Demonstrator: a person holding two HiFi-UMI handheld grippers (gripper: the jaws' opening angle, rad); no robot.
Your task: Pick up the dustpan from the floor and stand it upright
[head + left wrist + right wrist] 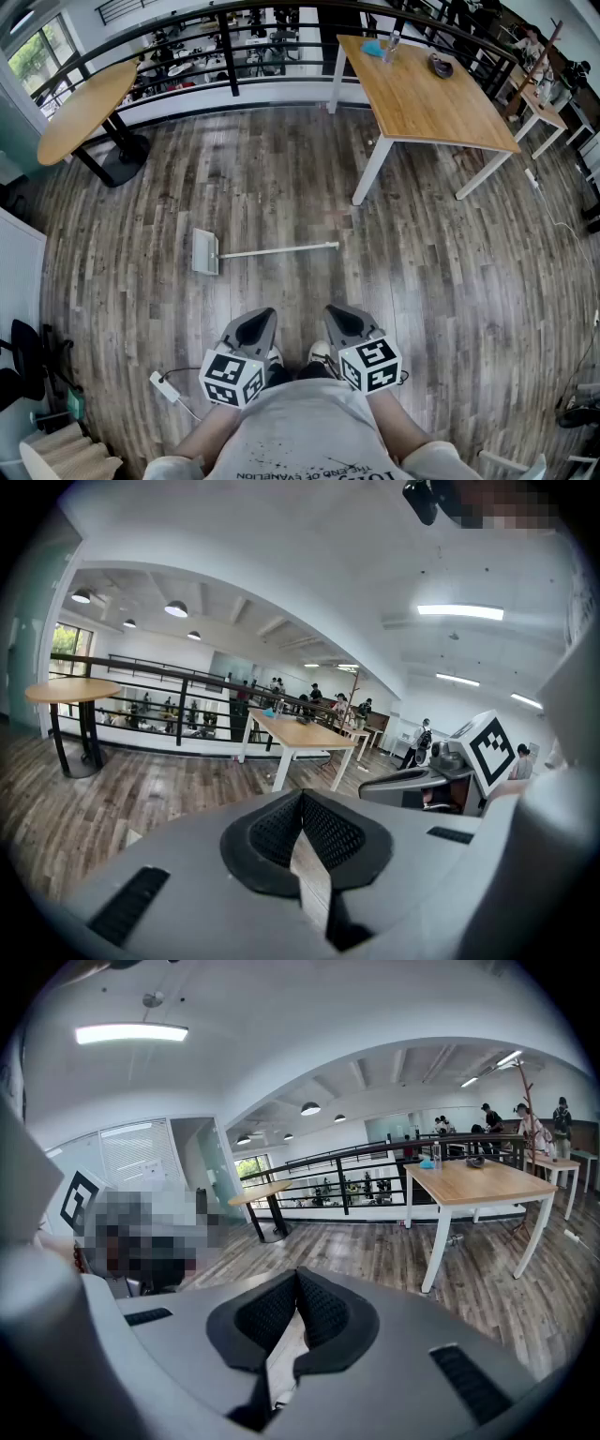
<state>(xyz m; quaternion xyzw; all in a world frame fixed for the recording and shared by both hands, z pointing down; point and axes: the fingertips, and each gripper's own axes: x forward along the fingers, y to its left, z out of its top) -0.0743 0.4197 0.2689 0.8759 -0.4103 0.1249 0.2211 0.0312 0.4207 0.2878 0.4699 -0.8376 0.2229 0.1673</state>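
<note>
Holds left gripper (258, 319) and right gripper (339, 314) by the torso, jaws pressed together (both empty); leaves dustpan (205, 251) flat on floor (422, 281), well ahead.

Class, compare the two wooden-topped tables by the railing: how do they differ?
The round table has a curved top; the rectangular table has straight edges. The round table stands on a dark base, the rectangular table on white legs. The round table's top looks bare; the rectangular table bears small things. Both have light wooden tops.
</note>
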